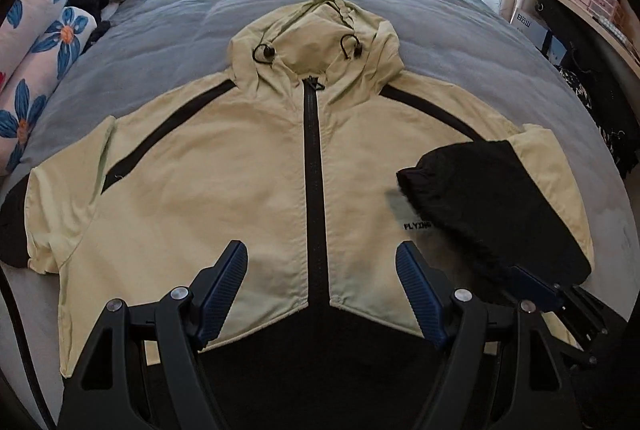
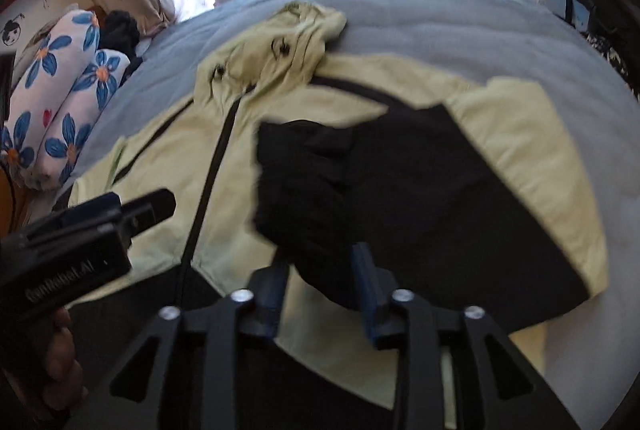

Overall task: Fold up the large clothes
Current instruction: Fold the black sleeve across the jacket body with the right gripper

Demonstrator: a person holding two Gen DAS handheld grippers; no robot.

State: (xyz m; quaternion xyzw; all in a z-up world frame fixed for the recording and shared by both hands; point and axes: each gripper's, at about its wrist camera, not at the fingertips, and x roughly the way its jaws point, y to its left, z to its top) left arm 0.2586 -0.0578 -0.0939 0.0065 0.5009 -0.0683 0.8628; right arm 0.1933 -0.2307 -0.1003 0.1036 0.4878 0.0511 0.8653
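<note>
Jacket (image 1: 224, 190): pale yellow-green, black zipper and trim, lying face up on grey bed (image 1: 160, 30). Long axis running near to far; hood (image 1: 316, 26) pointing far toward window, hem near. Right-side black sleeve cuff (image 2: 304, 190) lying folded inward over chest.
Left gripper (image 1: 320, 282): fingers spreading wide, hovering over hem, holding nothing.
Right gripper (image 2: 324, 282): fingers pinching cuff.
Floral pillows (image 1: 36, 66): lying far left.
</note>
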